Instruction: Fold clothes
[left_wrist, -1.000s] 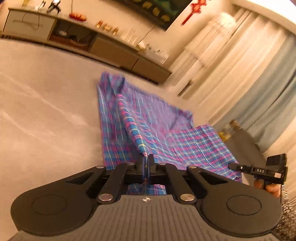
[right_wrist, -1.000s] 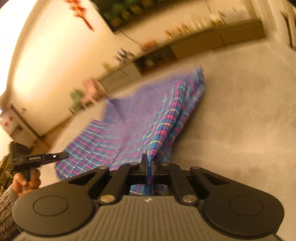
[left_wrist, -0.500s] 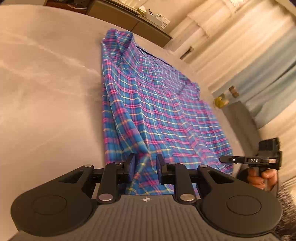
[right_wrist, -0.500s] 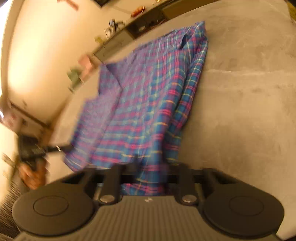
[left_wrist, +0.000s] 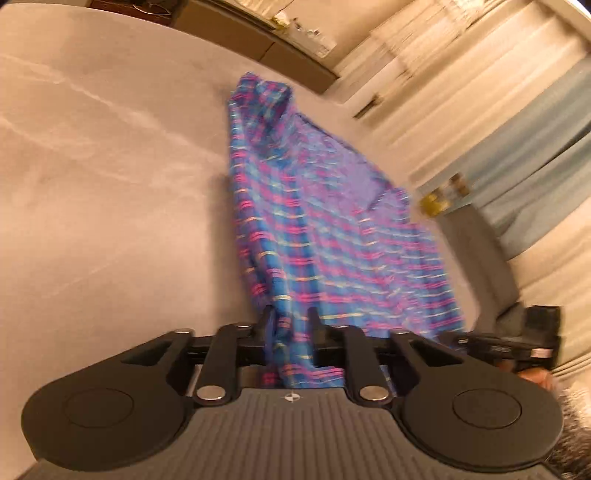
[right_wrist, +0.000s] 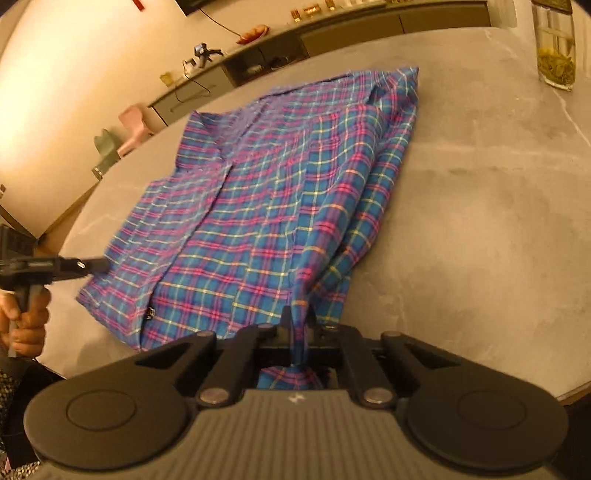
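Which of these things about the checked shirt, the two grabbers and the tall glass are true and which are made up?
1. The blue and pink checked shirt lies on a grey stone-look table. True.
2. The right gripper stands wide open. False: it is shut on a fold of shirt.
3. The left gripper has its fingers apart, cloth between them. True; they have just been opening.
4. The tall clear glass sits on the shirt. False: it stands apart, on bare table.

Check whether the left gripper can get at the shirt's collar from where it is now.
Probably yes. The left gripper is open at the plaid shirt's hem, and the collar lies exposed across bare table, though a long reach away.
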